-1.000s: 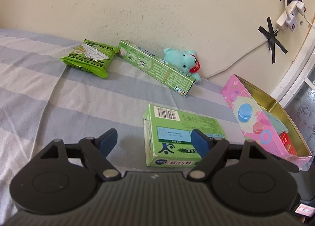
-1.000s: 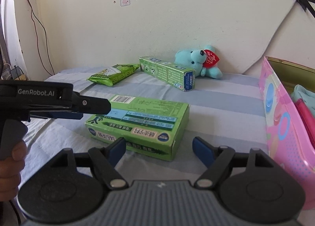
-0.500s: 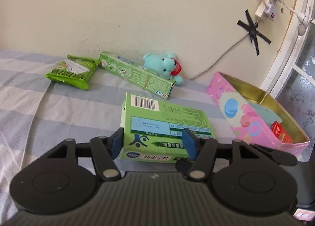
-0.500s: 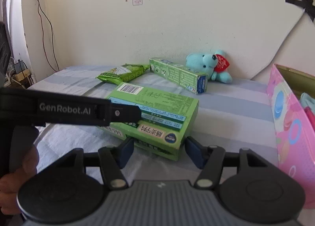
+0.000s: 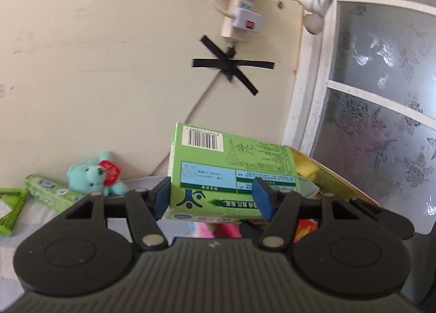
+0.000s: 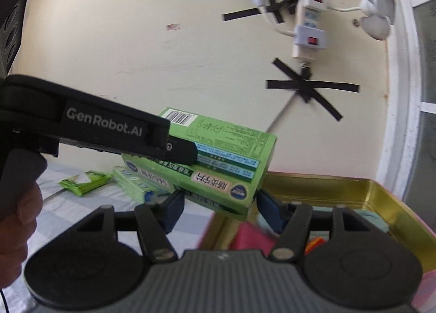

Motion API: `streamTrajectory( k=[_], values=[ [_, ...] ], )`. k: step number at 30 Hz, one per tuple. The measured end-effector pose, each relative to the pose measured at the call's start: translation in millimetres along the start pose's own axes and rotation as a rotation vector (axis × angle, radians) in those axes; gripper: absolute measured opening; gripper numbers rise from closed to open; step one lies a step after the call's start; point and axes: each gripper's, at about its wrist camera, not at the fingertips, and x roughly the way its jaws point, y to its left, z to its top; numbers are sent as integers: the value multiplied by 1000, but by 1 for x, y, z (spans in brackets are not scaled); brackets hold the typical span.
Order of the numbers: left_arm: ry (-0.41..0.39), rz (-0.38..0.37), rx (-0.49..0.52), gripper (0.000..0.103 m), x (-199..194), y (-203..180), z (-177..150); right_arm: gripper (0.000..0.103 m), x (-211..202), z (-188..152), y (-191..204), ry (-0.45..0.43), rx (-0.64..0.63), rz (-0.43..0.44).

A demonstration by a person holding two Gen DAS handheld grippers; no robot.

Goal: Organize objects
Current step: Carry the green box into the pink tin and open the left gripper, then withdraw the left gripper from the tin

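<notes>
Pink tin (image 6: 321,186) already held several items | large green box (image 5: 231,174) was aloft over its near edge, not yet lowered in | left gripper (image 5: 212,198) and right gripper (image 6: 218,208) each clamped a box end | toothpaste carton (image 5: 46,190), snack packet (image 6: 84,181), teal bear (image 5: 92,174) remained on bed.

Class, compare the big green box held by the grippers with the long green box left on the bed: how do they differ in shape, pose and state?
The big green box is wide and flat; the long green box is slim. The big one is lifted and tilted, clamped by the left gripper and right gripper; the long one lies untouched on the bed. Both are green printed cartons.
</notes>
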Motion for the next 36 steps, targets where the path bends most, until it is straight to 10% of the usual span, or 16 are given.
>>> streamTrajectory(
  k=[6, 12, 36],
  values=[
    [63, -15, 76, 69, 71, -57, 9, 65, 22, -6, -77, 53, 76, -101],
    [131, 134, 131, 72, 110, -77, -8, 73, 41, -30, -122, 63, 220, -162],
    [153, 314, 86, 78, 21, -43, -26, 73, -6, -39, -132, -24, 497, -100]
  ],
)
